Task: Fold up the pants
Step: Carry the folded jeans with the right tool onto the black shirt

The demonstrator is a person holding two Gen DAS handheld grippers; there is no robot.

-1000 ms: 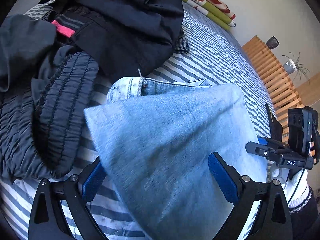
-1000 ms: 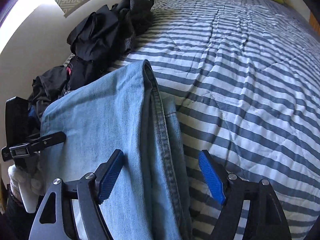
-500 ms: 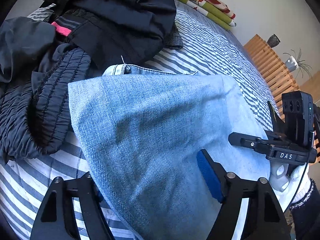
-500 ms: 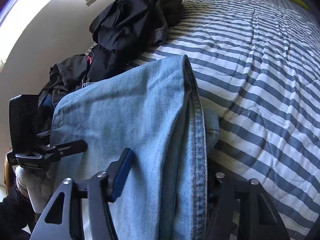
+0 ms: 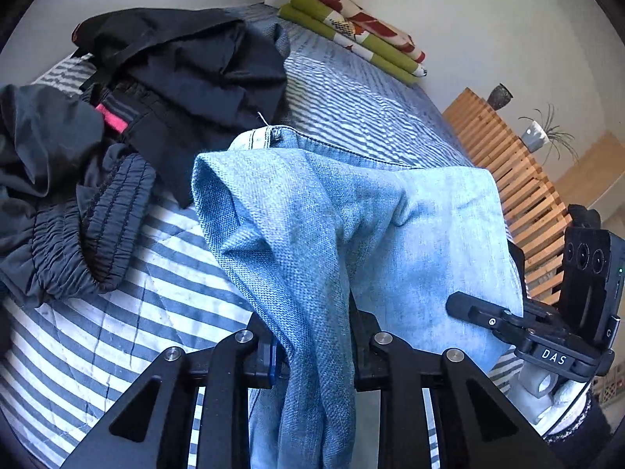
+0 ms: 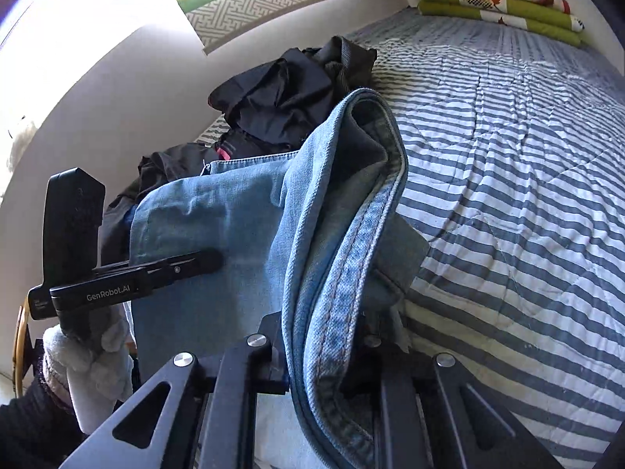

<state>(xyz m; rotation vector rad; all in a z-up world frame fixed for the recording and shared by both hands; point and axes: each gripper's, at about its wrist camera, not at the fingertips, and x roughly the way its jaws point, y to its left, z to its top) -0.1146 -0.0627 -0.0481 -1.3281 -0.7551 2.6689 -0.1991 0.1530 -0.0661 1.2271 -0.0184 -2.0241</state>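
Light blue jeans (image 5: 390, 226) lie on the striped bed, their near end lifted and bunched. My left gripper (image 5: 312, 348) is closing its jaws on a gathered fold of the denim, which fills the gap between them. In the right wrist view the jeans (image 6: 218, 211) hang in a ridge along their seamed side edge. My right gripper (image 6: 324, 348) is closing on that seamed edge, with cloth packed between the jaws. Each gripper shows in the other's view: the right one (image 5: 484, 312) at the jeans' right edge, the left one (image 6: 203, 260) at their left edge.
A heap of dark clothes (image 5: 129, 117) lies beside the jeans on the left, also seen as dark clothes (image 6: 281, 93) near the wall. Folded green and red bedding (image 6: 496, 4) sits at the far end of the striped bed (image 6: 508, 156). A wooden slatted rack (image 5: 508, 164) stands on the right.
Both grippers went from wide open around the flat jeans to pinched on them. The near end of the jeans has risen off the bed and bunched into folds.
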